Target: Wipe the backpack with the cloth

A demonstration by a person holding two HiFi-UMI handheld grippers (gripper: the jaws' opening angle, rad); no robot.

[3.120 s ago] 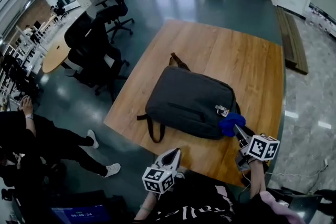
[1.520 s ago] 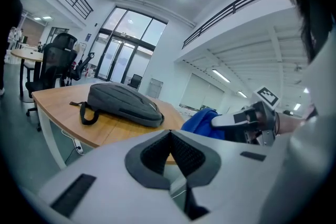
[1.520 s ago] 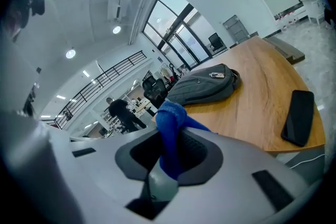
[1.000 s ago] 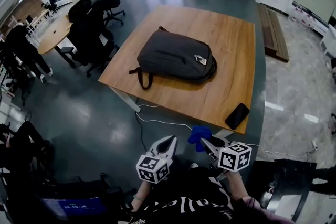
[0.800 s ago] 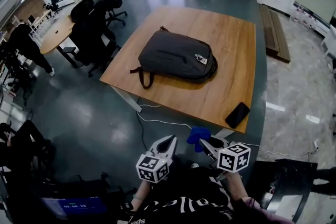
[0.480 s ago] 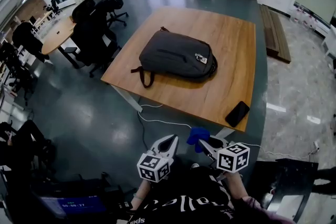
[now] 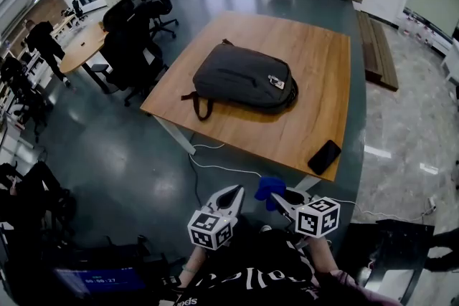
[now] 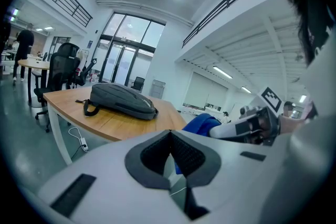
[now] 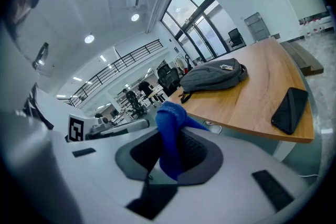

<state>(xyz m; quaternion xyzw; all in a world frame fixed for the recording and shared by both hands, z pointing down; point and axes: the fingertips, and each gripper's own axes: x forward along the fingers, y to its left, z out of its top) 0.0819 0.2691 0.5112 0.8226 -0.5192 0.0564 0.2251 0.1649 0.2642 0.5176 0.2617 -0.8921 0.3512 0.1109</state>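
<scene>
A dark grey backpack [image 7: 244, 77] lies flat on the wooden table [image 7: 323, 61], far ahead of both grippers; it also shows as the backpack [image 8: 122, 101] and the backpack [image 9: 212, 75] in the gripper views. My right gripper [image 7: 276, 196] is shut on a blue cloth [image 7: 270, 188], which bunches up above its jaws as the cloth [image 9: 170, 134]. My left gripper [image 7: 233, 194] is shut with nothing between its jaws, well short of the table. Both hang over the floor close to the person's body.
A black phone [image 7: 324, 157] lies near the table's front right corner. A white cable [image 7: 215, 167] trails on the floor under the table's near edge. Office chairs [image 7: 133, 39] and a round table [image 7: 82, 46] stand to the left, where people walk.
Three seconds ago the cloth was against the backpack's near corner; since then the person has stepped back from the table. Over the last second both grippers stayed almost still.
</scene>
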